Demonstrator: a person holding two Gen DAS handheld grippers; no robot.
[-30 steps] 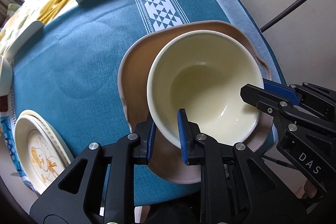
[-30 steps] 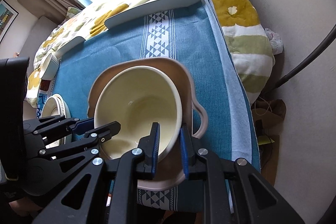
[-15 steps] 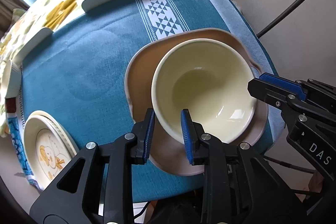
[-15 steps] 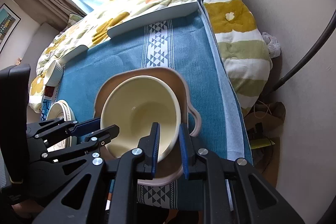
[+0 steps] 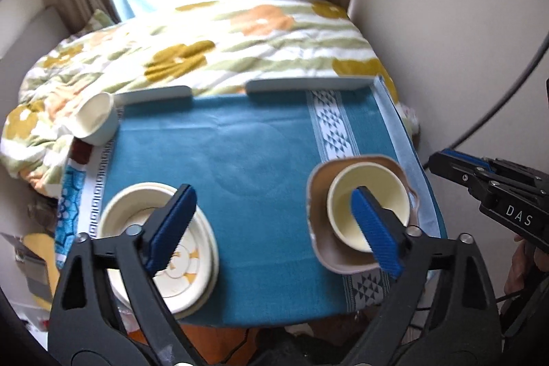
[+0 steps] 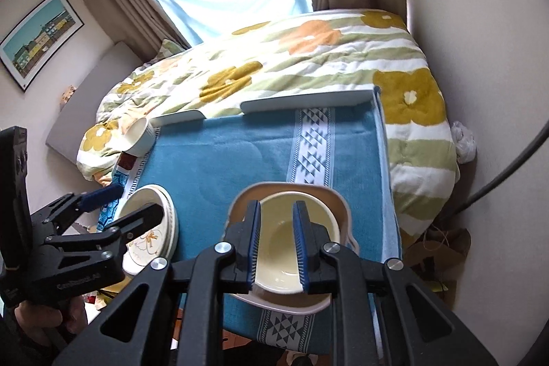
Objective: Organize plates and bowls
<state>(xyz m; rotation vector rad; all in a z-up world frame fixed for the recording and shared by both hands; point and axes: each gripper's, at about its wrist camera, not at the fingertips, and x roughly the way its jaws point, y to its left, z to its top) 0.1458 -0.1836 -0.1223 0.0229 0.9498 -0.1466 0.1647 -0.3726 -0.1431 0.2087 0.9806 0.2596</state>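
A cream bowl point(image 5: 387, 191) sits inside a brown handled plate point(image 5: 322, 194) at the table's right front. My left gripper point(image 5: 272, 192) hangs high above the blue cloth; its jaws are opening wide and nothing is between them. One of its fingers overlaps a stack of cream plates point(image 5: 192, 263) with a yellow drawing at the left front. My right gripper point(image 6: 276, 206) hovers shut over the same bowl point(image 6: 278, 246) and plate point(image 6: 247, 194), clear of both. The left gripper point(image 6: 137, 201) shows above the stacked plates point(image 6: 164, 215). The right gripper point(image 5: 446, 162) juts in from the right.
A small pale cup point(image 5: 94, 119) lies tipped at the table's far left corner. The blue cloth point(image 6: 223, 160) covers the table, with white rails point(image 6: 308, 100) along its far edge. A flowered quilt point(image 6: 308, 57) lies behind, and a wall point(image 6: 480, 23) is close on the right.
My left gripper let go of the bowl's rim, spread its jaws wide, rose and pulled back. My right gripper also rose, its jaws unchanged. The whole table now shows.
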